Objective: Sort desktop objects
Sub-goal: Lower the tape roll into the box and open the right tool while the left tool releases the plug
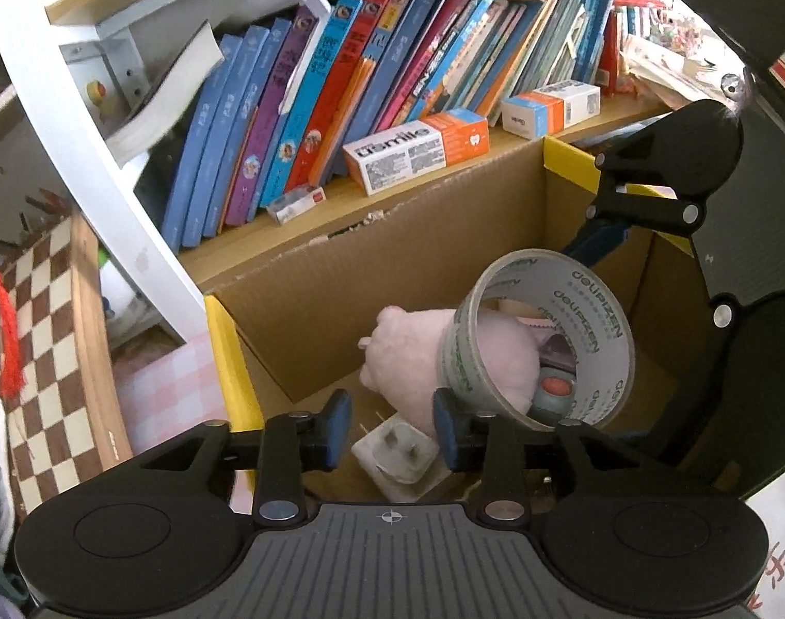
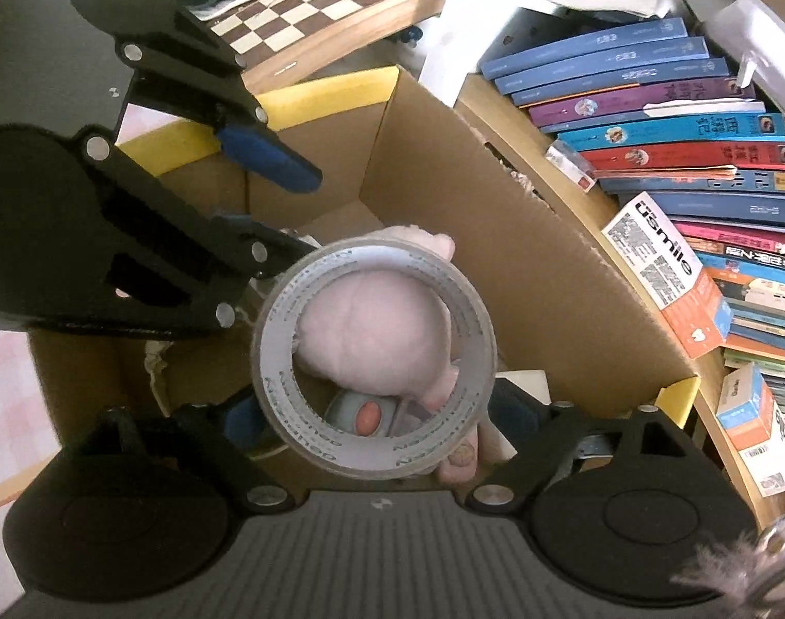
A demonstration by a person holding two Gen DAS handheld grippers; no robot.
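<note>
An open cardboard box [image 1: 309, 304] with yellow-taped flaps sits directly below both grippers. Inside it lie a pink plush toy [image 1: 413, 356], a white plug adapter [image 1: 397, 456] just under the left gripper's tips, and a small round grey thing with an orange centre [image 1: 555, 392].

A roll of tape [image 1: 542, 335], grey with printed lettering on its inner ring, hangs over the box, tilted. In the right wrist view it sits between the fingers of the right gripper [image 2: 382, 423], which are spread wide around it; whether the pads press on it cannot be told. The left gripper [image 1: 392, 428] is narrowly parted with nothing between its tips, and the roll lies just right of its right finger.

Beyond the box, a shelf holds leaning books [image 1: 309, 103], an orange-and-white carton [image 1: 418, 149] and a chessboard [image 1: 46, 361] further left.
</note>
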